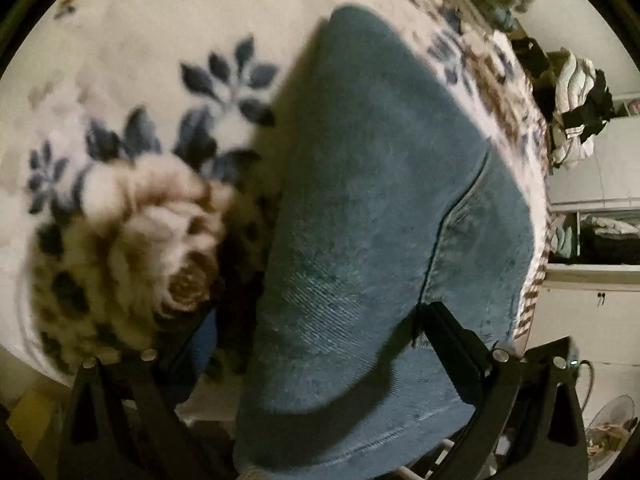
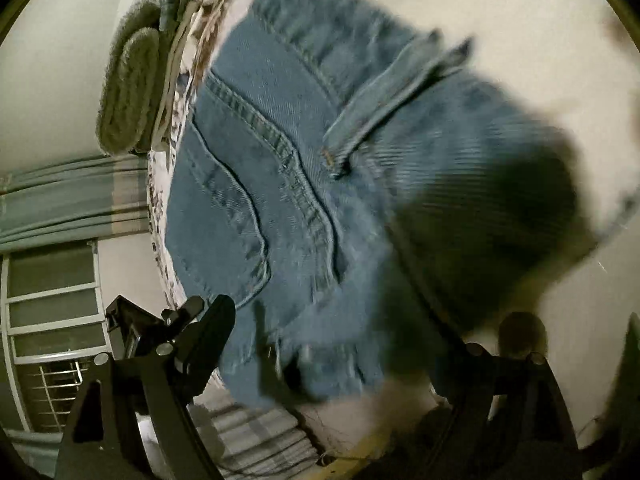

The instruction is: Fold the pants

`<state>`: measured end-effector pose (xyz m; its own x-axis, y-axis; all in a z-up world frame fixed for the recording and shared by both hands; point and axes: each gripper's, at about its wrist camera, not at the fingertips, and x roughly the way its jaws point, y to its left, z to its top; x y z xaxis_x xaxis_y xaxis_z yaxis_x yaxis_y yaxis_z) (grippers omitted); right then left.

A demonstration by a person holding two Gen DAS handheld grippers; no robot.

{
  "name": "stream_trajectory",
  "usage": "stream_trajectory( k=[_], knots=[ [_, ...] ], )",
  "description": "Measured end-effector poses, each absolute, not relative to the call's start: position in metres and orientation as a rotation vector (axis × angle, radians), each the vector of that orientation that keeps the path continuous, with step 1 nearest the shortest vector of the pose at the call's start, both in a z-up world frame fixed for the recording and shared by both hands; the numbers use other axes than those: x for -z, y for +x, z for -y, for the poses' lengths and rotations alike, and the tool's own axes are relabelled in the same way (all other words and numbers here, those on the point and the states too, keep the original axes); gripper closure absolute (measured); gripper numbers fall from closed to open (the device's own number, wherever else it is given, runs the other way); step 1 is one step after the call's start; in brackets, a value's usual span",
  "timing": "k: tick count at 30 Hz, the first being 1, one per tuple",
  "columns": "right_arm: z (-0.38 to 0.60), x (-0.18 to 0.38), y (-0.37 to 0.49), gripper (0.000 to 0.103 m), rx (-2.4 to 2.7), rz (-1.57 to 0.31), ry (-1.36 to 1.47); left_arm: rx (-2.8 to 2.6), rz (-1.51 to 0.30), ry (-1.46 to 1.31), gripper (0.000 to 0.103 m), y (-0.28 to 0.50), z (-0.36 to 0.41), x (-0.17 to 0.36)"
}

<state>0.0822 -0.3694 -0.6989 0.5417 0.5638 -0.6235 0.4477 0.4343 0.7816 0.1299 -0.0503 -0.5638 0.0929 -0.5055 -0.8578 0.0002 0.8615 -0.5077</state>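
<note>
Because a broad, soft surface is needed for folding, the pants (image 1: 360, 200) are spread over a bed covered by a floral blanket (image 1: 132, 152), which fills most of the left wrist view. On the far side of the blanket a rolled green towel (image 2: 128, 80) is seen, and beyond the bed edge a window with curtains (image 2: 60, 196) is visible in the right wrist view.

The denim is seen as a smooth doubled panel in the left wrist view, so a fold is judged to be under way. In the right wrist view the seat seams, a pocket and a belt loop (image 2: 384, 92) are shown, with a frayed hem near the camera.

The left tool (image 1: 316, 344) is set wide apart, and the cloth runs between its fingers; whether the fabric is actually pinched cannot be told. The right tool (image 2: 340, 344) is likewise spread wide, with the frayed edge lying between its fingers and partly blurred, so a grip cannot be confirmed there either.
</note>
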Motion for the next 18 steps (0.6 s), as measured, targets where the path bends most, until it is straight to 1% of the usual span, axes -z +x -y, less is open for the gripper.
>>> stream_trajectory(
  k=[4,5,6,7,8,12,14,15,16,17,18],
  knots=[
    [0.355,0.692,0.092,0.014,-0.061,-1.004,1.17,0.409,-1.414,-0.424,0.001,0.129,0.053,0.564],
    [0.355,0.692,0.092,0.019,-0.052,-0.998,1.193,0.41,-1.412,-0.424,0.001,0.129,0.053,0.564],
    [0.357,0.692,0.092,0.038,-0.046,-0.993,1.21,0.409,-1.411,-0.427,0.001,0.13,0.053,0.565],
    [0.357,0.691,0.094,0.05,-0.048,-0.998,1.218,0.412,-1.409,-0.433,0.001,0.131,0.052,0.565],
    [0.357,0.689,0.095,0.053,-0.059,-0.994,1.219,0.413,-1.408,-0.435,0.001,0.131,0.053,0.565],
    [0.358,0.66,0.105,0.054,-0.136,-0.961,1.16,0.43,-1.405,-0.451,0.001,0.132,0.053,0.564],
    [0.358,0.657,0.111,0.053,-0.135,-0.99,1.104,0.432,-1.408,-0.454,0.001,0.133,0.052,0.566],
    [0.36,0.664,0.114,0.048,-0.117,-1.028,1.096,0.432,-1.407,-0.453,0.001,0.133,0.053,0.566],
    [0.363,0.675,0.115,0.046,-0.079,-1.082,1.103,0.432,-1.405,-0.451,0.001,0.132,0.052,0.566],
    [0.366,0.689,0.115,0.041,-0.058,-1.124,1.147,0.429,-1.403,-0.446,0.001,0.131,0.052,0.566],
    [0.37,0.695,0.114,0.041,-0.072,-1.099,1.203,0.429,-1.4,-0.445,0.001,0.13,0.051,0.566]
  ],
)
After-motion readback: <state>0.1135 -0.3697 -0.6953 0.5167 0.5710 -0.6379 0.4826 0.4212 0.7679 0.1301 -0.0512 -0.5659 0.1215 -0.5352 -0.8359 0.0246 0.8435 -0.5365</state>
